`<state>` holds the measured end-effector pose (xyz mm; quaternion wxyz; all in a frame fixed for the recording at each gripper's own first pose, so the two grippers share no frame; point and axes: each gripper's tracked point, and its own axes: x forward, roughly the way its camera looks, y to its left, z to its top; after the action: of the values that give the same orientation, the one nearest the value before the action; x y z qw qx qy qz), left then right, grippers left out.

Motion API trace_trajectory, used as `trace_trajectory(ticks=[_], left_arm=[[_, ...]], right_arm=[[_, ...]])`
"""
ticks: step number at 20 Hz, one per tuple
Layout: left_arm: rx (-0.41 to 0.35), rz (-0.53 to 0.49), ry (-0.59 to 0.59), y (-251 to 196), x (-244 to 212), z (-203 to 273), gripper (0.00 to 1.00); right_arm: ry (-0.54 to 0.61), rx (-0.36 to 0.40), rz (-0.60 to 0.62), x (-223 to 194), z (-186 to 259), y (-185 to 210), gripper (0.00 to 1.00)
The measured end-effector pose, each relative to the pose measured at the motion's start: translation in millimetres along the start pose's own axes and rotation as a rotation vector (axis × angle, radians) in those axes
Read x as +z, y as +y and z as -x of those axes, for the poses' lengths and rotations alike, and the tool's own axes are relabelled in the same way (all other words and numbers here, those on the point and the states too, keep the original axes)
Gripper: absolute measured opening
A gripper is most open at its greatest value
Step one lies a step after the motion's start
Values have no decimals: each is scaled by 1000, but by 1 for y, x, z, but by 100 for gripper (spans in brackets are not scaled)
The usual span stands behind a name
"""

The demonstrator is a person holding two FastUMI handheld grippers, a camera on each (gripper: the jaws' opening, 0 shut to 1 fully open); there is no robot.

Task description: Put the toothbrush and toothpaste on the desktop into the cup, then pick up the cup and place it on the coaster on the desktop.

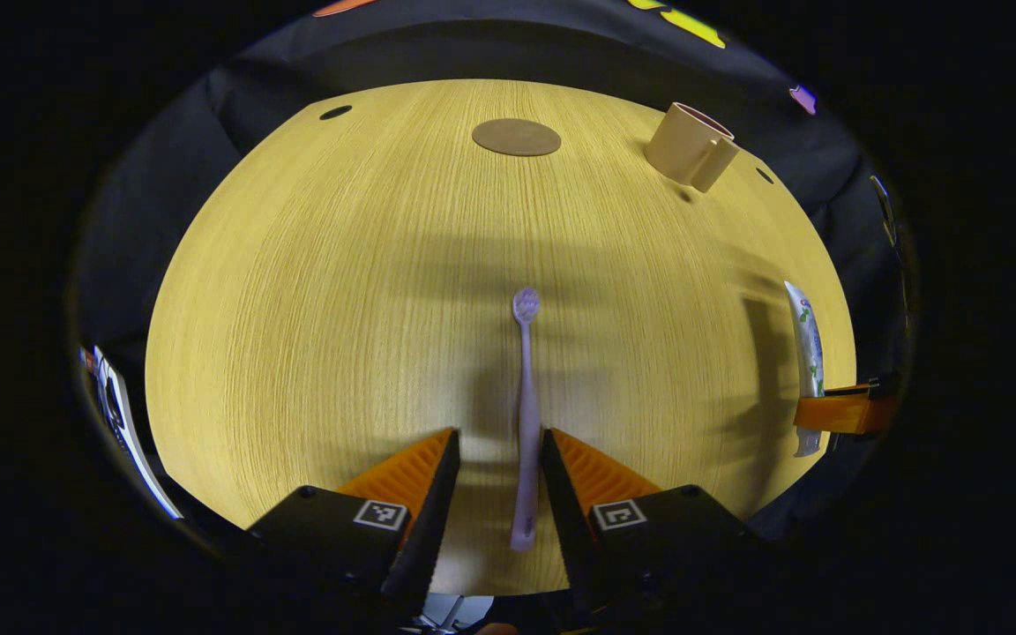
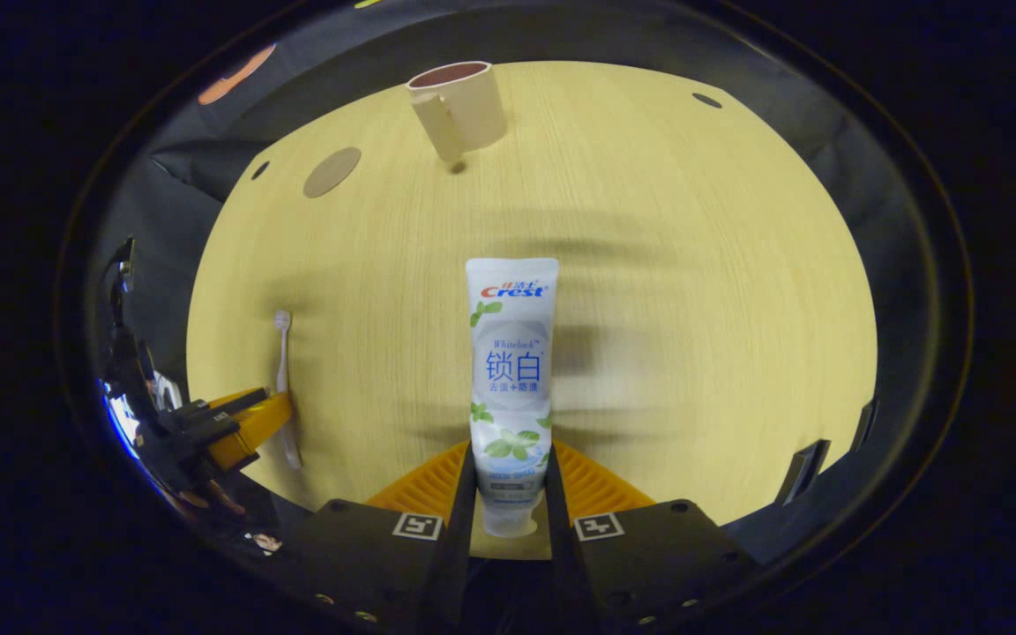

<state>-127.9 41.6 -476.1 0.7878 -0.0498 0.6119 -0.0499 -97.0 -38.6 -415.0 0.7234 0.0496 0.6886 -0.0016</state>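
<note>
Lying between left tool point(image 1: 501, 476) fingers: toothbrush point(image 1: 526, 414)

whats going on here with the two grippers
A person works two handheld grippers over a wooden desktop. The left gripper straddles the handle of the toothbrush, its fingers apart on either side. The right gripper has its fingers against the cap end of the toothpaste. The cup stands empty at the far edge, apart from the coaster.
</note>
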Motion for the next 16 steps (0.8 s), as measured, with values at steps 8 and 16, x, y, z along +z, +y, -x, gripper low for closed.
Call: trace_trajectory(ticks=[8,16], left_arm=[[-32,20,-5,4,-13,-2,11],[-74,36,-51,-1,-15,19,4]], right_arm=[[-4,-2,-13,0,1,1,39],[-44,23,2,-1,-2,0,36]])
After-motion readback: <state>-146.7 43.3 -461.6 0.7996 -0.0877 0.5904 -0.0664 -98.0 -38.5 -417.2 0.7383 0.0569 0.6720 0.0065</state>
